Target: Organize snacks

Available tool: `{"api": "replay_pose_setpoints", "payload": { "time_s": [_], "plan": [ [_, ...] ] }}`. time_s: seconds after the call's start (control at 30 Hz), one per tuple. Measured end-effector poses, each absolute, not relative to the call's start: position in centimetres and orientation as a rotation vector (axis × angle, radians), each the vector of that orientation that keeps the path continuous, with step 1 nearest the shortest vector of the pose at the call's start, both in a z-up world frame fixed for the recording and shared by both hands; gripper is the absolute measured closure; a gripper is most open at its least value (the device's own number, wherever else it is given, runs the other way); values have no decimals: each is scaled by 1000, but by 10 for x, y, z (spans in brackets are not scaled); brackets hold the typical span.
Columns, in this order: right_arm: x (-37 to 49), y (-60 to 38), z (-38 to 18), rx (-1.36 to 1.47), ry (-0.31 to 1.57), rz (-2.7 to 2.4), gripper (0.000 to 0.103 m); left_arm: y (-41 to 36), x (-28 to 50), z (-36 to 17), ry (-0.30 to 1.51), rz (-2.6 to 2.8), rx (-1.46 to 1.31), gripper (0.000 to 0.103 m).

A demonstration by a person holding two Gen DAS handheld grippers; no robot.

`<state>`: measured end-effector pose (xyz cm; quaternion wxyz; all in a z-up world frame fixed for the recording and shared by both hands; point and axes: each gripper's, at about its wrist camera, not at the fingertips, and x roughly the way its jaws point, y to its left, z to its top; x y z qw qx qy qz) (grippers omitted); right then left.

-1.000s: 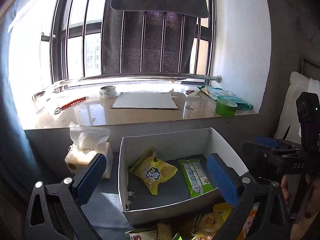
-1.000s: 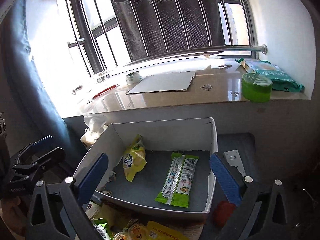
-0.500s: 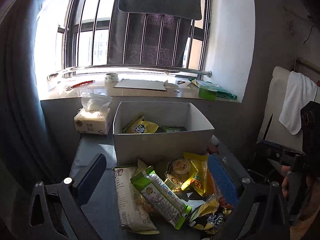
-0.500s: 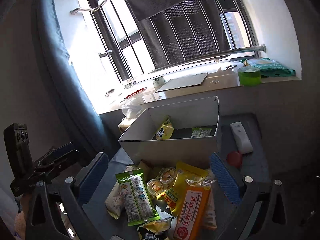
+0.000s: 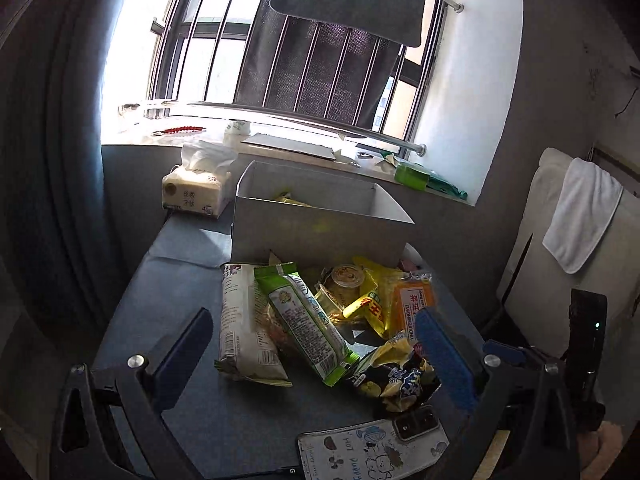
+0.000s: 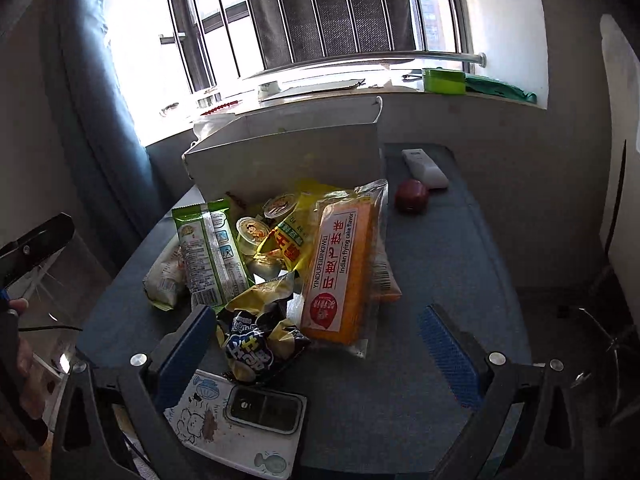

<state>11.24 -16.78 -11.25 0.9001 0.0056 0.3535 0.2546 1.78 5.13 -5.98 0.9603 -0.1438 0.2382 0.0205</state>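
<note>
Blue-padded fingers are seen spread wide on both tools, nothing pinched: the left gripper (image 5: 312, 344) and the right gripper (image 6: 320, 332) are held over the near edge of the grey-blue cloth-covered table (image 6: 460, 248). Closest, a white cartoon-printed phone case with its phone (image 6: 240, 416) is laid flat. Just beyond, a crinkled dark-blue-and-yellow chip bag (image 6: 256, 340) is found at the near end of the snack pile; it is probably light, puffy and slippery, so a pinch at the sealed end is suggested, not the crushable middle. Beside it to the right, a clear-wrapped orange flat cake pack (image 6: 344, 268) looks stiffer and could be taken across its width. A long green-and-white wrapper (image 5: 304, 320) is propped over a white packet (image 5: 240, 320). Farthest, the open white cardboard box (image 5: 320, 228) is set behind the pile, with something yellow peeking out.
</note>
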Motion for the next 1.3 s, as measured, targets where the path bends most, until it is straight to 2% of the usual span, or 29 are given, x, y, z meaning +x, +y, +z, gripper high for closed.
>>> {"api": "replay_pose_setpoints", "payload": {
  "time_s": [0.57,0.63,0.7,0.77,0.83,1.03,1.3],
  "plan": [
    [134,-94,-167,-310,858,602,0,79,15,-82,533,69,-379,0],
    [128,-90,-168,-371,824,609,21,77,17,-84,547,77,-367,0],
    [123,-91,-165,-359,817,634,27,74,20,-87,560,75,-354,0],
    [122,-99,-159,-277,826,676,44,72,24,-90,576,68,-343,0],
    [122,-107,-152,-249,811,662,53,69,31,-94,591,59,-330,0],
    [118,-123,-138,-201,775,687,65,68,60,-106,636,33,-310,0],
    [123,-151,-110,-53,725,704,66,73,133,-123,752,11,-225,0]
  ]
}}
